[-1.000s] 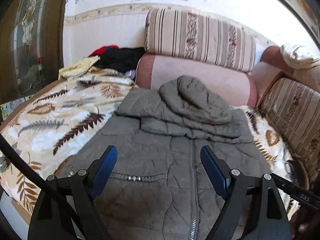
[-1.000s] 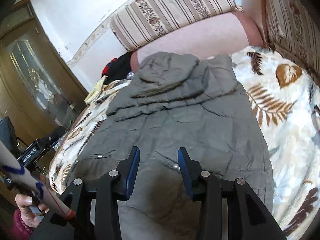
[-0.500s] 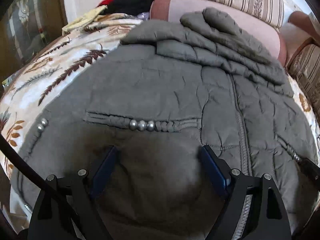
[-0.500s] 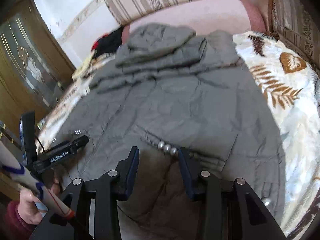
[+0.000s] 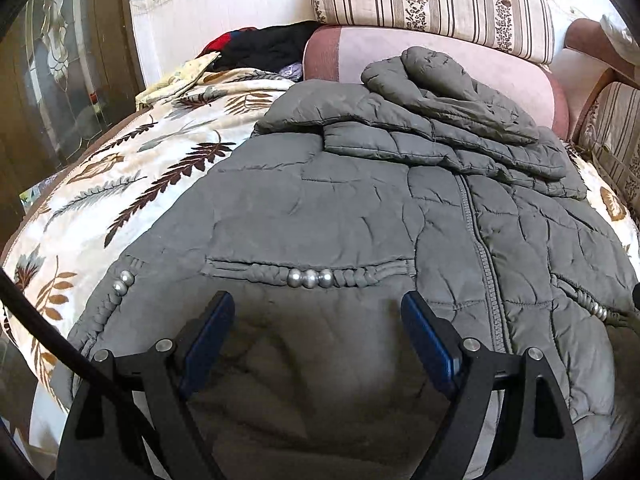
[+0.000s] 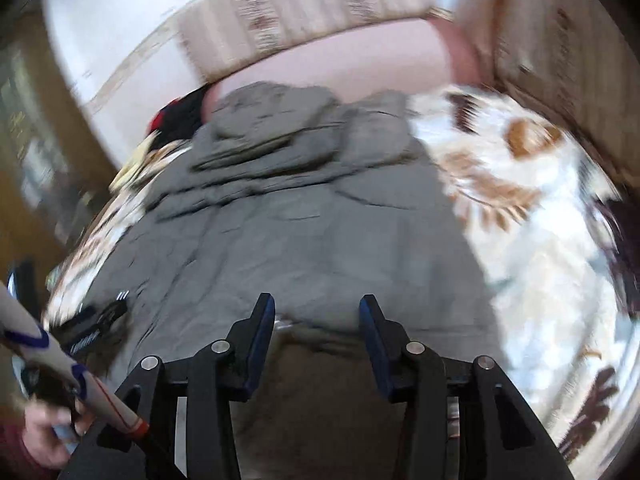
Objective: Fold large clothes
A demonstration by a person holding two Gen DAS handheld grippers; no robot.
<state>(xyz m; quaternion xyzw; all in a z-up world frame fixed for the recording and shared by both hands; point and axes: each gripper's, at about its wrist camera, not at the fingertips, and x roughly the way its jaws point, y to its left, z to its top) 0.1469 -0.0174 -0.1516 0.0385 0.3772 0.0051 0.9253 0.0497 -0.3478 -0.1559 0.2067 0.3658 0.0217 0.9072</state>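
Lying spread across the leaf-printed cream bedspread (image 5: 132, 184) is a grey quilted padded jacket (image 5: 360, 208), front up, its zip running down the middle and its hood and sleeves folded in a heap at the far end, against the pink sofa backrest (image 5: 440, 60). Taking the jacket as the landmark: the left tongs (image 5: 318, 306) hover low over its near hem, just below the braided pocket trim with three silver beads (image 5: 310, 278), blue-padded jaws spread wide, with only flat fabric under the gap and nothing pinched. The right tongs (image 6: 316, 308) hang over the jacket's near edge on the other side of the zip, their jaws parting at this moment; grey cloth lies beneath the gap, though that view is too blurred to say whether the pads touch it. Beyond the jacket's far left corner sits a pile of black and red clothes (image 5: 260, 46). At the jacket's left edge in the right wrist view, a hand (image 6: 44, 428) in a dark red sleeve holds the other tool.
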